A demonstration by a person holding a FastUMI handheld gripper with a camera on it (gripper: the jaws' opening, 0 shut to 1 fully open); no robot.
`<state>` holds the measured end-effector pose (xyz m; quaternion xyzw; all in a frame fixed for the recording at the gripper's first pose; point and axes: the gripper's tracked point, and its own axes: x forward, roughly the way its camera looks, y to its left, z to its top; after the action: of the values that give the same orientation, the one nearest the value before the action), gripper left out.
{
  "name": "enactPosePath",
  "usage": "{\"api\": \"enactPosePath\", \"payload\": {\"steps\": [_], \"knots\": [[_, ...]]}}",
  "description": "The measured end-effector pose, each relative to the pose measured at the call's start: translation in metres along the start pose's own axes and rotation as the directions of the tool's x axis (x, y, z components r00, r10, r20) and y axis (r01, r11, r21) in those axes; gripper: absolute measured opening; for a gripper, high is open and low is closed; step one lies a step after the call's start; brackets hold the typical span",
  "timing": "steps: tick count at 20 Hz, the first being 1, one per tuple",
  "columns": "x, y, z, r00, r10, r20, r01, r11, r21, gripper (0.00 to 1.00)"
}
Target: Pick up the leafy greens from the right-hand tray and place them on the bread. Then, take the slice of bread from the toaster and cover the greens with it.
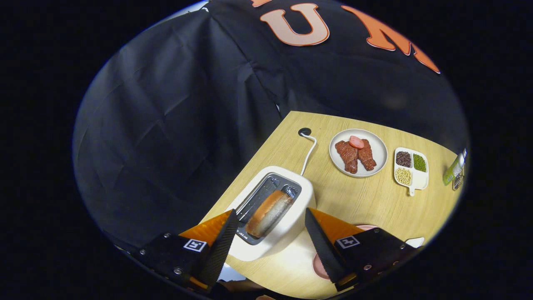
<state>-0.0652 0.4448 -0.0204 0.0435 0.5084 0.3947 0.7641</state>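
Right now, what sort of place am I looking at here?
Probably a mock kitchen set up in a recording booth: a light wooden table carries a white toaster with a slice of bread in its slot, and a round white plate of meat. The gripper hangs open over the toaster.

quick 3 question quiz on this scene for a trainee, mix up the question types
1. True or false: the gripper is shut on the bread slice.
2. Which lies nearest the three-section dish of beans? A) the toaster B) the round plate of meat C) the cable hole
3. Fill in: the white cable runs from the toaster to the ____ in the table.

Key
1. False: the fingers are open, one each side of the toaster, and the slice stands in the slot just ahead of them.
2. B
3. hole
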Motion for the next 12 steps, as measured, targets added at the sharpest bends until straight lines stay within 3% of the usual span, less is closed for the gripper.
{"api": "enactPosePath", "payload": {"steps": [8, 10, 12], "knots": [[0.035, 0.004, -0.015, 0.982, -0.076, -0.17, 0.073, 0.997, -0.024, 0.95], [0.04, 0.01, -0.015, 0.977, -0.079, -0.2, 0.077, 0.997, -0.018, 0.88], [0.042, 0.004, -0.012, 0.968, -0.131, -0.215, 0.127, 0.991, -0.032, 0.79]]}}
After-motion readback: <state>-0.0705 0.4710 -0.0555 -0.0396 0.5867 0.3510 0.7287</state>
